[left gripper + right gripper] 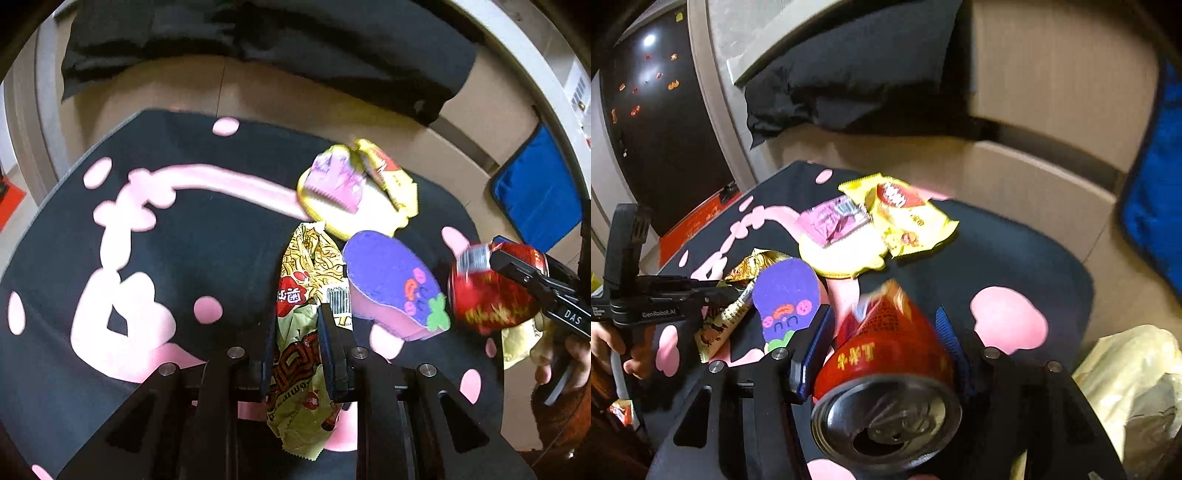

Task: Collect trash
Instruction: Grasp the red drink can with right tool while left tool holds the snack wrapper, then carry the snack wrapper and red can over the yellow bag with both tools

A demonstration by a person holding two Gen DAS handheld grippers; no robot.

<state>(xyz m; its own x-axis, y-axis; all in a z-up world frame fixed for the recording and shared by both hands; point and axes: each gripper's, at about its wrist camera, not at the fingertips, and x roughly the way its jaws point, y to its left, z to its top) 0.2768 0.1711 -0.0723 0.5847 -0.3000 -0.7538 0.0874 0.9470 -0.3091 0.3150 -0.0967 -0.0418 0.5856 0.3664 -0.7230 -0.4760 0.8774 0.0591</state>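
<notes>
On the black mat (pixel 184 240) with pink shapes, trash lies scattered, and going from the left: the left gripper (pixel 301 354) has its jaws pinched on a yellow noodle wrapper (pixel 306 295), which runs between the pads and lies flat on the mat. Just right of it sits a purple sponge (pixel 391 280) with a small face on it, touching the wrapper's edge. Behind these, a yellow sponge (pixel 354 218) carries a pink packet (pixel 336 181), with a yellow snack bag (pixel 391 177) leaning on its right side. Further right, the right gripper (pixel 886 350) has its jaws clamped on a red can (pixel 886 373), held lifted off the mat with its opened top towards the camera. At the far right, beside the mat, a pale plastic bag (pixel 1134 376) sits on the beige floor (pixel 1034 184). Behind lie a black cloth (pixel 857 81) and a blue pad (pixel 1156 206).
</notes>
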